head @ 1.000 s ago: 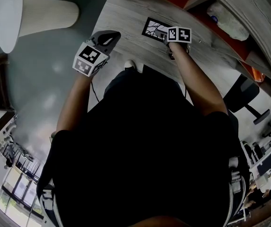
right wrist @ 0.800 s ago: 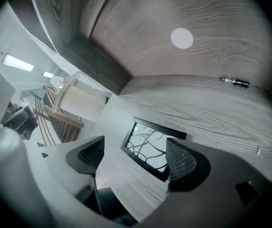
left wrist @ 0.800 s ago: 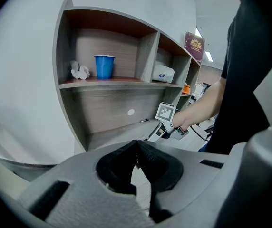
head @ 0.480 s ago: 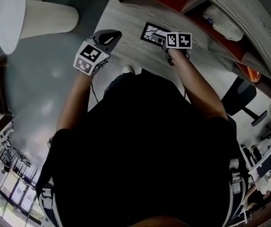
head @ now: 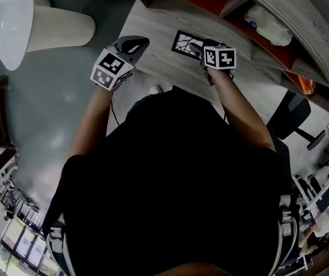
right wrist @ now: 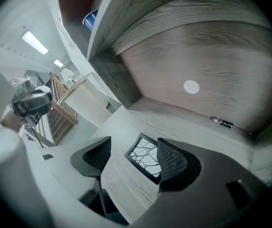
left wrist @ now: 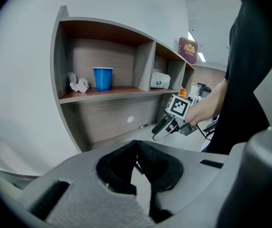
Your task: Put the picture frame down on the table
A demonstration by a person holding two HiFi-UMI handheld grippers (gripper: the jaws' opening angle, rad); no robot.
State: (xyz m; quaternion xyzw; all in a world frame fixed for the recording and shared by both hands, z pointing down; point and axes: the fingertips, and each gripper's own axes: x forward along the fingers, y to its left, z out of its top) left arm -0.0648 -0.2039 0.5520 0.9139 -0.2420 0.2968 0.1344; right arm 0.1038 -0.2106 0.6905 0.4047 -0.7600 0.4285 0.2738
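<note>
The picture frame (head: 186, 42), black-edged with a white branching pattern, lies flat on the grey wood table (head: 153, 22). My right gripper (head: 202, 48) hovers at the frame's near right side, open. In the right gripper view the frame (right wrist: 145, 156) shows on the table between the spread pads (right wrist: 171, 161), untouched by either. My left gripper (head: 131, 43) hangs over the table's left edge, away from the frame. Its pads (left wrist: 150, 158) meet at the tip with nothing in them. The left gripper view also catches the right gripper (left wrist: 167, 127) in a hand.
A shelf unit rises behind the table, holding a blue cup (left wrist: 102, 78), a crumpled tissue (left wrist: 79, 84) and a white object (left wrist: 160, 80). A small pen-like item (right wrist: 221, 123) lies by the back panel. An office chair (head: 294, 119) stands to the right.
The right gripper has drawn back a little from the frame toward the person and turned slightly. The frame stays flat on the table. The left gripper has barely moved.
</note>
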